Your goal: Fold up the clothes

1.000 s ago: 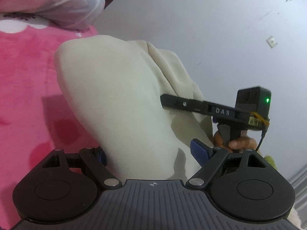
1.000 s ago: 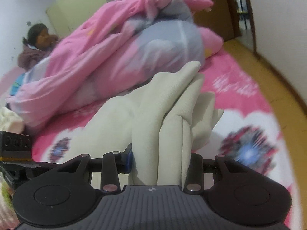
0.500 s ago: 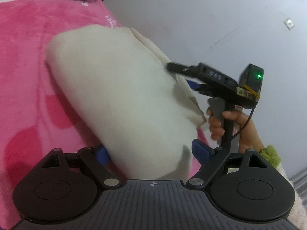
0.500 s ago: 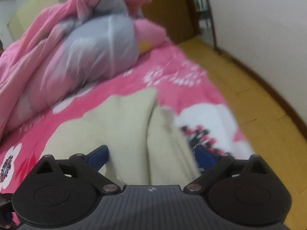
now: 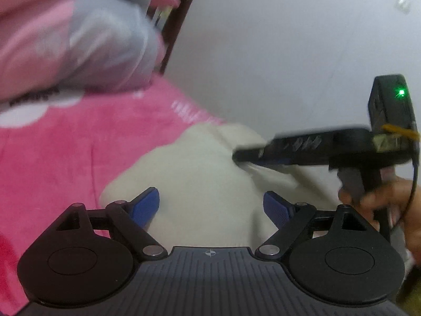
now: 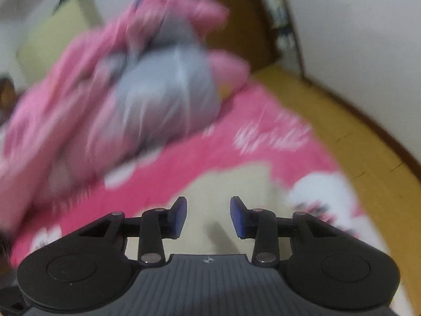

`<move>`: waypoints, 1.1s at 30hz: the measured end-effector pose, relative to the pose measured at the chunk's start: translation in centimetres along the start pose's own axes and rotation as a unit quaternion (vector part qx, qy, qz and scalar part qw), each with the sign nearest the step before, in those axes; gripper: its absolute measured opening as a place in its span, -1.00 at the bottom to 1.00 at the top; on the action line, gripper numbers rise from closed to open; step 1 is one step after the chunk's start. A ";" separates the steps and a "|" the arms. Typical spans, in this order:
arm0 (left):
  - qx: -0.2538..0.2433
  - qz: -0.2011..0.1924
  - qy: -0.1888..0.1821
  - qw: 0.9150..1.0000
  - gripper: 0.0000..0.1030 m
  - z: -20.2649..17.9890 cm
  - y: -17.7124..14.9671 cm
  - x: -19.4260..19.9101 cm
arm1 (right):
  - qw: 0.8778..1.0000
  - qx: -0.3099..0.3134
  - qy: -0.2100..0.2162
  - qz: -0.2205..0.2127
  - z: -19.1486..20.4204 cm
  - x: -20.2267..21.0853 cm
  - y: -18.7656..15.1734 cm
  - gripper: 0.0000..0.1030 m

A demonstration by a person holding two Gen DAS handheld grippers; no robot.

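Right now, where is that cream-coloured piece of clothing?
The cream garment lies on the pink bedspread, directly ahead of both open grippers, near the bed's edge by the white wall. The right gripper hovers just over it.

A cream garment [image 5: 200, 173], plain and soft-looking, lies on the pink bed cover [image 5: 65, 152] as a thick, folded bundle. In the left wrist view it is a rounded, lumpy mound with a blunt rounded end toward the cover's open pink area and a raised fold ridge along its far side, near the cover's edge by the white wall. In the right wrist view the same cloth [image 6: 231, 184] lies flat and pale on the cover, its far edge fairly straight, with the pink cover showing beyond it and on both sides. Motion blur hides seams and finer details.
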State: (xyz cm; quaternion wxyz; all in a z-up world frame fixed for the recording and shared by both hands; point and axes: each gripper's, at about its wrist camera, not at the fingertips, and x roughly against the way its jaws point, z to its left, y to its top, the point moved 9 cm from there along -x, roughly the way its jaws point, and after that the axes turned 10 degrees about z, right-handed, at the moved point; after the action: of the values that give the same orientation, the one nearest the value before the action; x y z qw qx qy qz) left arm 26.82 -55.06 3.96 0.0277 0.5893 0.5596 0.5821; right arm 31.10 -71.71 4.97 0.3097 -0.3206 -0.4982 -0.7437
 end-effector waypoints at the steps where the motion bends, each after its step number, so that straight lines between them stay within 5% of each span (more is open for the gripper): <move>1: -0.016 0.001 0.012 1.000 0.70 0.1 -0.1 -0.4 | 0.999 -0.004 -0.029 0.015 -0.7 -2.0 -0.6 -0.36; 4: -0.036 0.005 0.025 0.999 0.72 -0.2 0.0 0.1 | 0.998 -0.049 -0.028 0.000 -1.7 -2.9 -1.0 -0.39; 9: -0.060 0.007 0.013 0.998 0.72 -0.9 0.7 2.9 | 0.996 -0.092 0.003 -0.014 -2.1 3.7 -1.7 -0.35; 11: -0.120 0.016 0.009 0.993 0.73 -2.9 -0.3 4.5 | 0.998 -0.054 -0.003 0.009 -1.9 6.9 -3.3 -0.35; 14: -0.231 0.039 -0.005 0.972 0.79 -6.5 -3.8 5.7 | 0.996 -0.007 -0.070 0.061 -2.3 7.9 -6.0 -0.35; 17: -0.332 0.086 0.053 0.938 0.80 -9.0 -8.1 3.3 | 0.987 0.015 -0.122 0.100 -3.0 6.4 -8.4 -0.34; 19: -0.346 0.109 0.083 0.928 0.80 -9.4 -9.5 2.9 | 0.981 0.020 -0.150 0.120 -3.5 4.3 -9.9 -0.35; 22: -0.316 0.080 0.080 0.942 0.77 -8.7 -8.5 9.7 | 0.984 -0.010 -0.156 0.080 -2.8 6.8 -9.3 -0.35; 26: -0.274 0.042 0.074 0.958 0.85 -7.8 -7.2 18.8 | 0.986 0.020 -0.164 -0.023 0.9 16.5 -11.2 -0.15; 30: -0.231 0.004 0.069 0.970 0.94 -6.8 -5.8 28.0 | 0.993 -0.010 -0.059 -0.104 5.6 25.8 -15.4 0.15; 33: -0.199 -0.025 0.065 0.978 1.00 -6.0 -4.8 34.9 | 0.987 -0.030 0.030 -0.158 9.6 31.8 -18.7 0.46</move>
State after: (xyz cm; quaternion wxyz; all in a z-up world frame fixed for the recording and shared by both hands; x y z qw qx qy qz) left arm 8.91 -32.83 25.48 0.1224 0.5187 0.4480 0.7178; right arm -0.99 -61.36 22.64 0.1937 -0.2247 -0.5104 -0.8072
